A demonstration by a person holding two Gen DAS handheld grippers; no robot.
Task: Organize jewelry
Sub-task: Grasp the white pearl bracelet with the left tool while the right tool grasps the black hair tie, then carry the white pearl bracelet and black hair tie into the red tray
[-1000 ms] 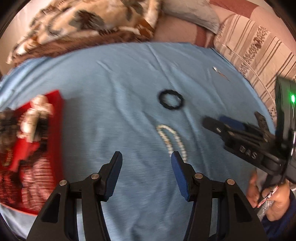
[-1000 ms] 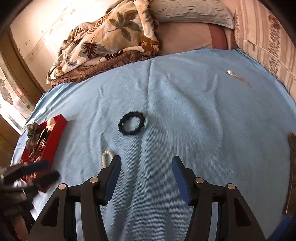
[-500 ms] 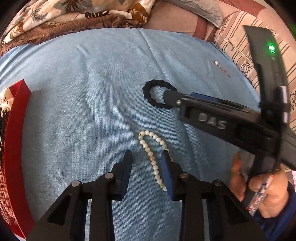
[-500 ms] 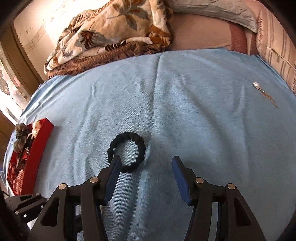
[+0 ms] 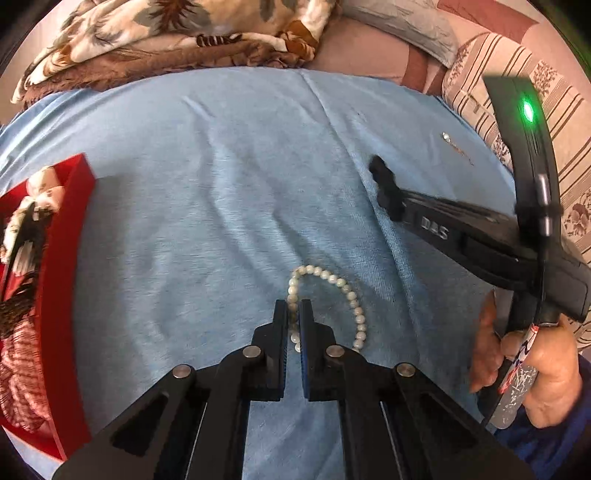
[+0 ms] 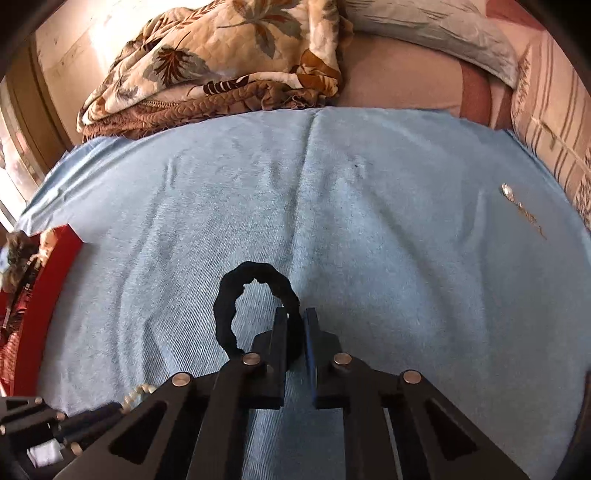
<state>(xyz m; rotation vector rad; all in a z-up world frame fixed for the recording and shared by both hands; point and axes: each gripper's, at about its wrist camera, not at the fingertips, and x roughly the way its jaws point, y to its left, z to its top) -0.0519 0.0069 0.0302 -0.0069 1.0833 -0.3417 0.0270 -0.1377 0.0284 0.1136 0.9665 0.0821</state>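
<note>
My left gripper (image 5: 293,314) is shut on the left strand of a white pearl bracelet (image 5: 351,295) that lies on the blue cloth (image 5: 221,184). My right gripper (image 6: 294,321) is shut on the right side of a black beaded bracelet (image 6: 225,306); it also shows in the left wrist view (image 5: 386,184), pinched at the right gripper's tip. A red jewelry box (image 5: 62,240) with jewelry inside sits at the left; its edge also shows in the right wrist view (image 6: 55,273).
A thin silver and gold chain (image 6: 522,212) lies on the cloth at the far right, also seen in the left wrist view (image 5: 458,147). A leaf-print quilt (image 6: 221,62) and pillows (image 6: 424,26) lie beyond the cloth.
Both grippers went from open to shut. The left closed on the pearl bracelet. The right moved forward and closed on the black bracelet.
</note>
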